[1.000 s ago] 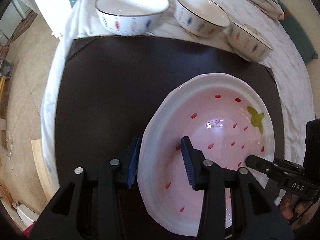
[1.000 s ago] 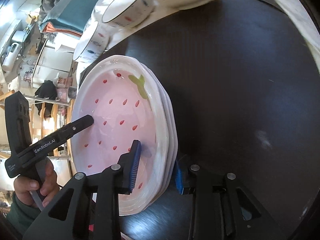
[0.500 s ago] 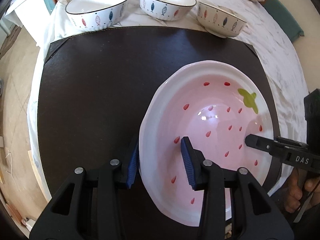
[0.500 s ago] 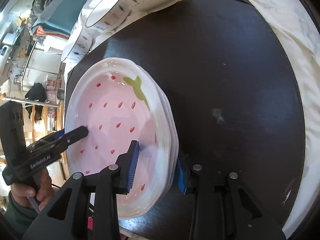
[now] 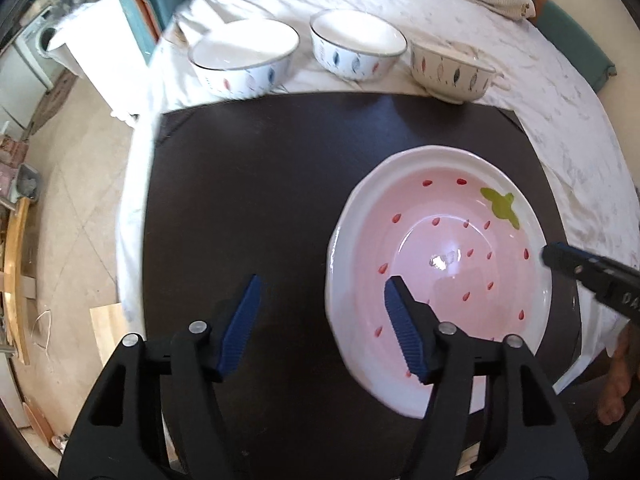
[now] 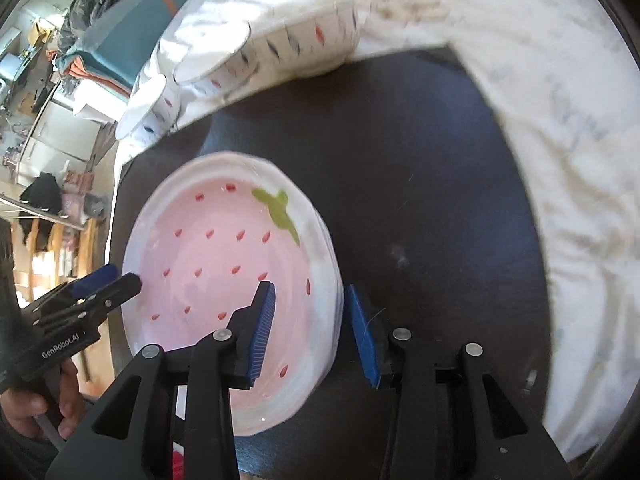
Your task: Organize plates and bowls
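Pink strawberry plate (image 5: 440,272) flat on dark mat (image 5: 248,200), leaf (image 5: 500,206) toward bowls (image 5: 356,50)

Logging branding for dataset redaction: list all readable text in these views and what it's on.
"GenRobot.AI": on the side of the left tool, seen from the right wrist.
"DA", cut off at the frame edge: on the right tool, seen from the left wrist.
Nothing else readable; the bowls carry only patterns.
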Tool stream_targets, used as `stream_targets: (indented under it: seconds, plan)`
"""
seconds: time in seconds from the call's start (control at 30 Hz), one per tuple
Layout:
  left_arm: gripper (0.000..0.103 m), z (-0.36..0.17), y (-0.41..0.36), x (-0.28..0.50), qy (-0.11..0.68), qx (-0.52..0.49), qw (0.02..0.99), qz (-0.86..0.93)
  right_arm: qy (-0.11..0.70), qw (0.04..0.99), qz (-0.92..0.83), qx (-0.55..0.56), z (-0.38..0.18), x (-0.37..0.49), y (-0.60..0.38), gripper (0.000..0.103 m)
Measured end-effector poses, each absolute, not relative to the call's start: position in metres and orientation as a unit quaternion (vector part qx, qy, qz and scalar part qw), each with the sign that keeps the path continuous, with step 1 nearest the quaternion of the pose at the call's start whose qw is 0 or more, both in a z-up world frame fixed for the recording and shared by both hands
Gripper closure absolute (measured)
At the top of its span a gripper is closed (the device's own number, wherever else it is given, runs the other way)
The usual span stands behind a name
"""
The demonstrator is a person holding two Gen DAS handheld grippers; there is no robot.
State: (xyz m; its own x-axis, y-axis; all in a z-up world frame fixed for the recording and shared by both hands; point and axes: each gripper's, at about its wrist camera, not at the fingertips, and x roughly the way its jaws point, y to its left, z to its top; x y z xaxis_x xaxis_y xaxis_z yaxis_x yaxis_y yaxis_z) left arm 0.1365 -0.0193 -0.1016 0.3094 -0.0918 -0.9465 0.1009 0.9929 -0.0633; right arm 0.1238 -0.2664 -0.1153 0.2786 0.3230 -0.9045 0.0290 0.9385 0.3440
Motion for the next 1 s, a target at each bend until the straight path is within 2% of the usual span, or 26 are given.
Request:
stream_targets:
  seconds: [0.23,0.4,0.5,0.57,0.73,1.0]
  plan:
    - [0.041,-0.068,0.0,0.105,0.525,-0.001,0.851,-0.024,0.541,0.825,0.094,0.13,-0.07,0.096,-0.266,0.061]
    - [0.04,-0.056,0.003,0.086,0.502,0.011,0.865,-0.009,0.509,0.846,0.102,0.121,-0.052,0.073,-0.26,0.043]
    - [0.034,-0.058,0.004,0.076,0.506,0.014,0.862,-0.01,0.498,0.848,0.118,0.136,-0.048,0.062,-0.256,0.03]
    - [0.034,-0.059,0.006,0.07,0.513,0.015,0.858,-0.003,0.498,0.845,0.128,0.145,-0.047,0.057,-0.252,0.023]
    - [0.034,-0.05,0.006,0.058,0.515,-0.011,0.857,0.011,0.503,0.841,0.15,0.129,-0.048,0.048,-0.236,0.017]
    - [0.034,-0.021,-0.011,0.058,0.497,-0.006,0.867,0.016,0.489,0.848,0.159,0.126,-0.04,0.04,-0.234,0.016]
